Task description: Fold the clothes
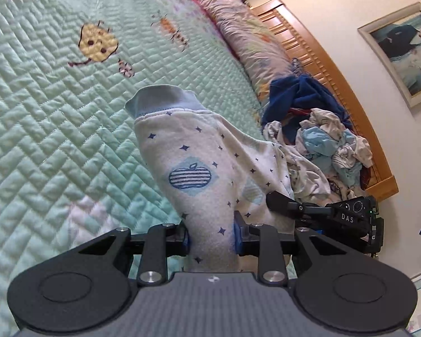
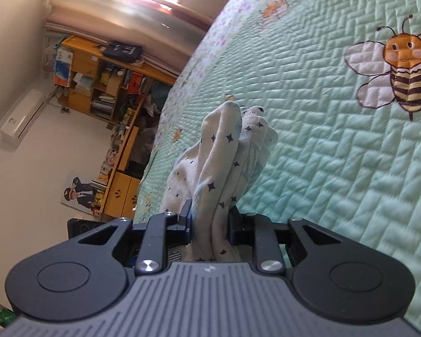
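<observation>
A small white garment (image 1: 199,151) printed with blue stars and a striped apple, with a pale blue band at its far end, hangs lifted over the green quilted bed (image 1: 56,129). My left gripper (image 1: 212,236) is shut on a bunched part of it. The right gripper (image 1: 276,200) shows at the garment's right edge in the left wrist view. In the right wrist view the same garment (image 2: 227,154) rises in folds from my right gripper (image 2: 209,224), which is shut on it above the quilt (image 2: 336,168).
A heap of crumpled clothes (image 1: 325,146) with a dark blue piece (image 1: 303,92) lies by the wooden headboard (image 1: 320,61), beside a long pillow (image 1: 252,36). Past the bed's left edge stand wooden shelves (image 2: 103,84) and a wall air conditioner (image 2: 22,118).
</observation>
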A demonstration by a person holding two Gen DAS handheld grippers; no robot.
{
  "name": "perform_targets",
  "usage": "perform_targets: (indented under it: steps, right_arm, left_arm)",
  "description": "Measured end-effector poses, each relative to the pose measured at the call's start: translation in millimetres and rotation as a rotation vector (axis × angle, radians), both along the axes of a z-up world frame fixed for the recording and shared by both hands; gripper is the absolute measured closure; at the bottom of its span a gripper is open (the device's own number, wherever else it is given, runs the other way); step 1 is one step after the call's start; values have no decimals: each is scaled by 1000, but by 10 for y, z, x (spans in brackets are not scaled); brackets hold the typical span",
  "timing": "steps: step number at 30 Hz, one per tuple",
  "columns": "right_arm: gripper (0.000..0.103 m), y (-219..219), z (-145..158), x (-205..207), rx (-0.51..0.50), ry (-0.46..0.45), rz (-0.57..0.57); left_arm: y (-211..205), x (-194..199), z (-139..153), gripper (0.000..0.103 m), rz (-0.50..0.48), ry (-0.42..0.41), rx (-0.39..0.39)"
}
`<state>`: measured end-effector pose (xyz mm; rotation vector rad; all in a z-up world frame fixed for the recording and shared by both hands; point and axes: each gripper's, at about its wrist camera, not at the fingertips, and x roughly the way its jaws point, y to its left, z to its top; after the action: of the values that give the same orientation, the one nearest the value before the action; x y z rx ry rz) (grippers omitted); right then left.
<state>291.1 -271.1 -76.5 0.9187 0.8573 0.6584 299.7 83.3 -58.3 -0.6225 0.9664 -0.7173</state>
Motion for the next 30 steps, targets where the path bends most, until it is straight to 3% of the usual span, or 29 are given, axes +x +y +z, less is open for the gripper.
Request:
perform_targets:
  steps: [9,16,30]
  right_arm:
    - [78,251,350,-757,29,-48,-5]
    - [78,203,520,-1504,40,-65,-57]
    - [78,-710,692,-2907,15,-82,-351]
  left_arm:
    - [178,-975,477,73,28,-71,46]
    - [86,-1645,697,73,-20,-104,58]
    - [-1063,-2154,866,73,-275,-136,8]
